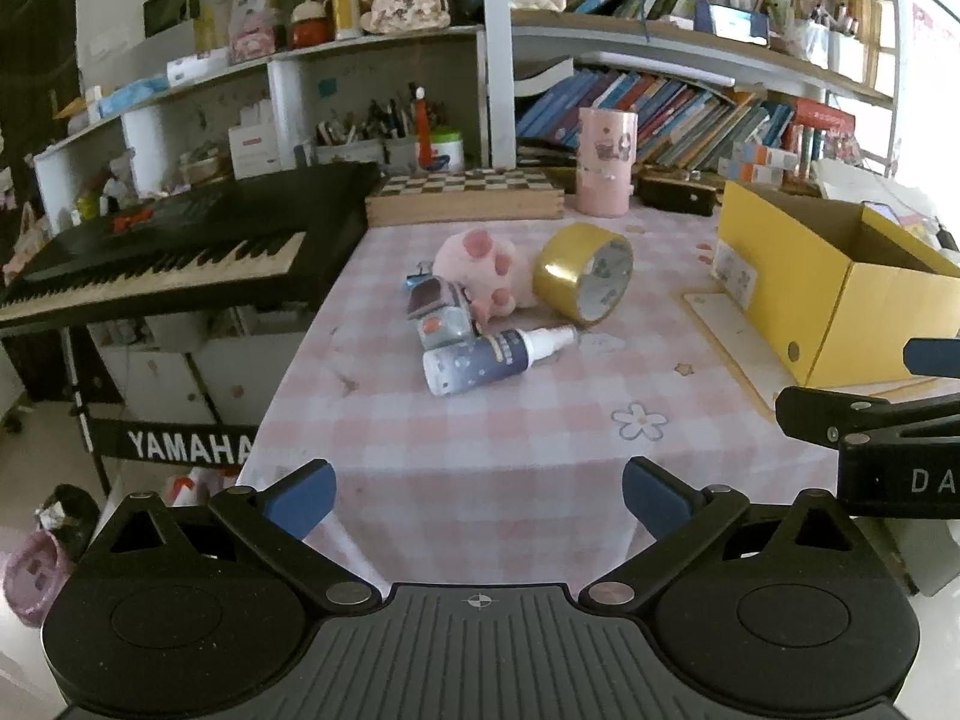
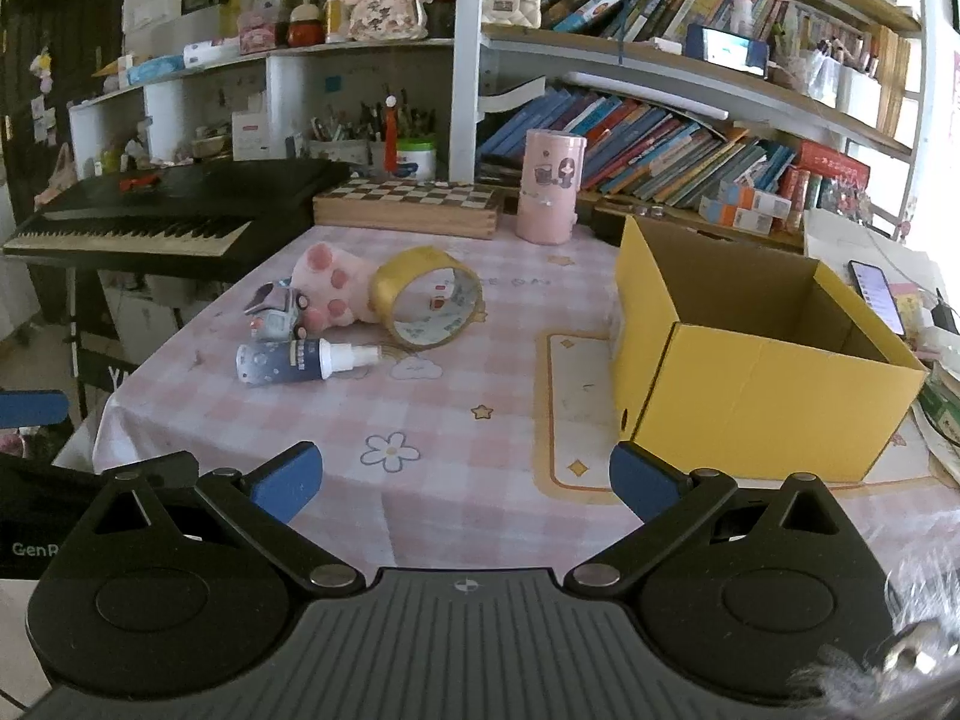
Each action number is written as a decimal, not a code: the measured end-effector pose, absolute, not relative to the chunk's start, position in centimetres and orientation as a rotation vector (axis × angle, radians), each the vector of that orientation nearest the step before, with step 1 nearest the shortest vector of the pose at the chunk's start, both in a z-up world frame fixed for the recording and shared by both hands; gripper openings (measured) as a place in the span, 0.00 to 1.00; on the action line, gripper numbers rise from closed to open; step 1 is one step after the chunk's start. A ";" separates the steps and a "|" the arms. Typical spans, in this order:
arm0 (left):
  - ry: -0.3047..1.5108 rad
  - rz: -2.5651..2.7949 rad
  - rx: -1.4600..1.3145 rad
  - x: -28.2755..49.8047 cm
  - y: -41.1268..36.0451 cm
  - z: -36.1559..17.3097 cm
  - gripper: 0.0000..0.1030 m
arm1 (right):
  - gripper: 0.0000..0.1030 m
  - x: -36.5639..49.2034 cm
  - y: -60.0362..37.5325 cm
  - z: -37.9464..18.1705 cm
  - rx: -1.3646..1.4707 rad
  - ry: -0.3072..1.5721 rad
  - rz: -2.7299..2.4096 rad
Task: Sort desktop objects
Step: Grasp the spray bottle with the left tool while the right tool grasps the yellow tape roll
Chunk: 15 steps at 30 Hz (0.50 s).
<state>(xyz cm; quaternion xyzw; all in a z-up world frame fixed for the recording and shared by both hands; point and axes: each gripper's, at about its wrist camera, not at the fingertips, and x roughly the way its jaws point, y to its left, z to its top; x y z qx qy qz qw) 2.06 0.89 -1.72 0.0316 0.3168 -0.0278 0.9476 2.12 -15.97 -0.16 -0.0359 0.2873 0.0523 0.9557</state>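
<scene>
- Two grippers hang over the near edge of the table (image 2: 480,480), which has a pink checked cloth. The left gripper (image 1: 478,501) has its blue fingers spread wide and holds nothing. The right gripper (image 2: 465,489) is spread wide too, and it is empty.
- A little farther in, on the left half of the cloth, four small things lie close together. The spray bottle (image 2: 300,362) lies on its side, nearest of the four.
- Just behind it sits the toy car (image 2: 279,313), touching the pink paw toy (image 2: 327,282).
- The yellow tape roll (image 2: 427,295) stands on its edge, leaning on the paw toy.
- On the right stands the yellow box (image 2: 762,372), open at the top, well apart from the small things.
- At the back of the table are a pink tube (image 2: 549,185) and a checkered board (image 2: 408,204).
- Off to the left is a black keyboard (image 2: 162,216), and shelves of books (image 2: 660,138) fill the wall behind.
</scene>
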 end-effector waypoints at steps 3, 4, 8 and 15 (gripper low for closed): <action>0.647 -0.042 0.057 2.5 0.9 -2.0 0.99 | 1.00 2.8 -15.9 -0.4 -0.084 0.576 0.122; 0.645 -0.038 0.058 2.7 0.9 -2.1 0.99 | 1.00 3.1 -16.0 -0.5 -0.086 0.570 0.127; 0.623 -0.009 0.075 3.9 0.7 -2.4 0.99 | 1.00 4.8 -15.9 -1.0 -0.096 0.549 0.146; 0.637 0.006 0.067 6.7 0.3 -4.5 0.98 | 0.99 8.0 -15.7 -2.5 -0.127 0.526 0.196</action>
